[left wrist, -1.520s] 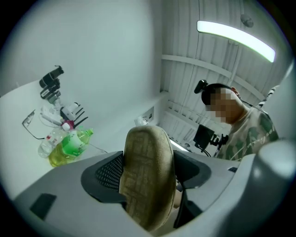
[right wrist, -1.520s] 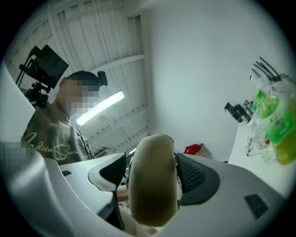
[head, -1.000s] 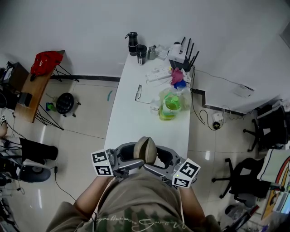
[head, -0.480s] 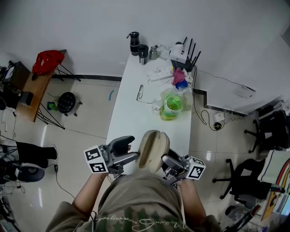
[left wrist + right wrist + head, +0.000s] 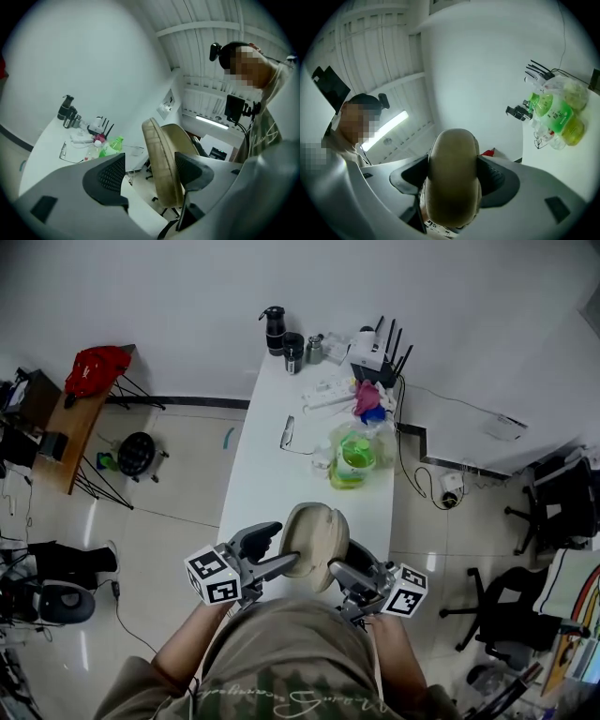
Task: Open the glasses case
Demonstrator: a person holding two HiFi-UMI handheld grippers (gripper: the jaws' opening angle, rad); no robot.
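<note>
Pale tiles surround a long white table [image 5: 272, 493] that runs from the person at the near edge to the far wall. At its far end stand a black flask [image 5: 273, 329], a dark cup [image 5: 293, 352] and a router [image 5: 373, 351] with upright antennas. A power strip [image 5: 322, 396] lies a little nearer. A green bottle [image 5: 354, 454] sits in a clear bag near the right edge, with a pair of eyeglasses [image 5: 288, 432] to its left. On the floor to the far left, a red bag [image 5: 94, 366] rests on a wooden bench [image 5: 67, 442].

Over the near end of the table, the tan glasses case [image 5: 314, 536] is held up between both tools. The right gripper [image 5: 343, 579] pinches it: in the right gripper view, both padded jaws of the right gripper [image 5: 453, 180] press against the rounded sides of the glasses case [image 5: 453, 185].

In the left gripper view, the jaws of the left gripper [image 5: 150, 172] stand spread. The glasses case [image 5: 161, 168] rises between them with its two shells parted in a narrow V. The nearer shell leans against the right-hand jaw, and a clear gap lies between it and the left-hand jaw. In the head view the left gripper [image 5: 274, 549] reaches to the left side of the case.
</note>
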